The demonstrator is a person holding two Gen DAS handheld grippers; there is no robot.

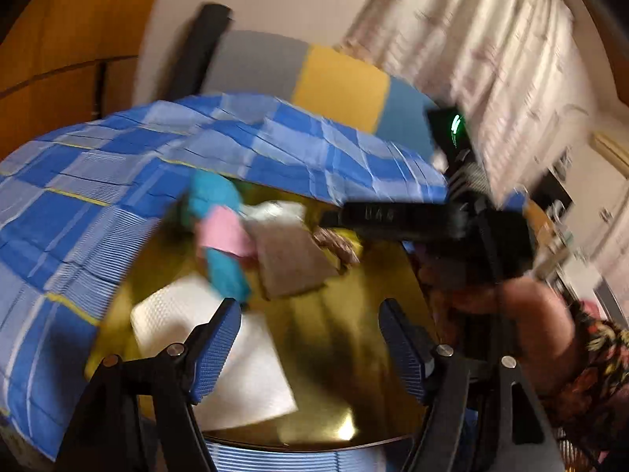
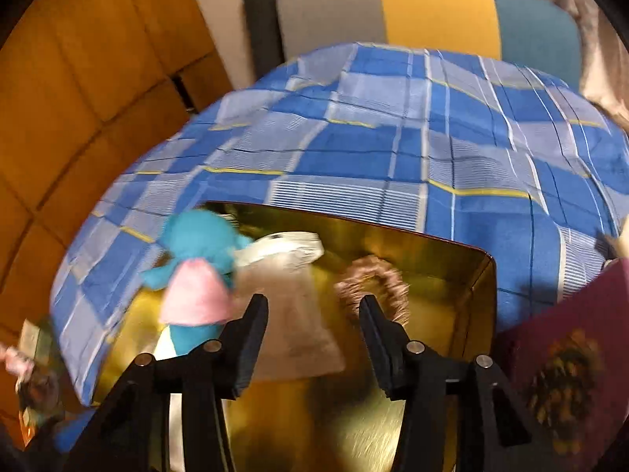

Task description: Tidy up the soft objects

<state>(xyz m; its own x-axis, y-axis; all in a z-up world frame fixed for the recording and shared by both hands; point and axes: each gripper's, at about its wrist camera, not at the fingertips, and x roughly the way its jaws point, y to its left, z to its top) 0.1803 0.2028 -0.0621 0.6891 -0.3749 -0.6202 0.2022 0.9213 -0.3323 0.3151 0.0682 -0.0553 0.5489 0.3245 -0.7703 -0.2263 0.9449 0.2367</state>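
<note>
Right wrist view: right hand-held gripper (image 2: 314,310) gapes empty above gold box (image 2: 481,299).

Gold box (image 2: 452,259) open on top, entry from above clear; far half crowded: teal-pink plush (image 2: 196,275) at left wall, grey cloth (image 2: 291,314) centre, brown scrunchie (image 2: 373,279) right of it, white cloth (image 1: 220,354) near left corner; bare gold floor in near-right part, room to pass there; blue checked sheet (image 2: 393,137) rises around box on far and left sides; right gripper (image 1: 334,218) with hand (image 1: 471,295) blocks box's right edge in left wrist view; maroon patterned fabric (image 2: 558,354) just beside right wall; striped chair back (image 2: 432,8) behind sheet.
</note>
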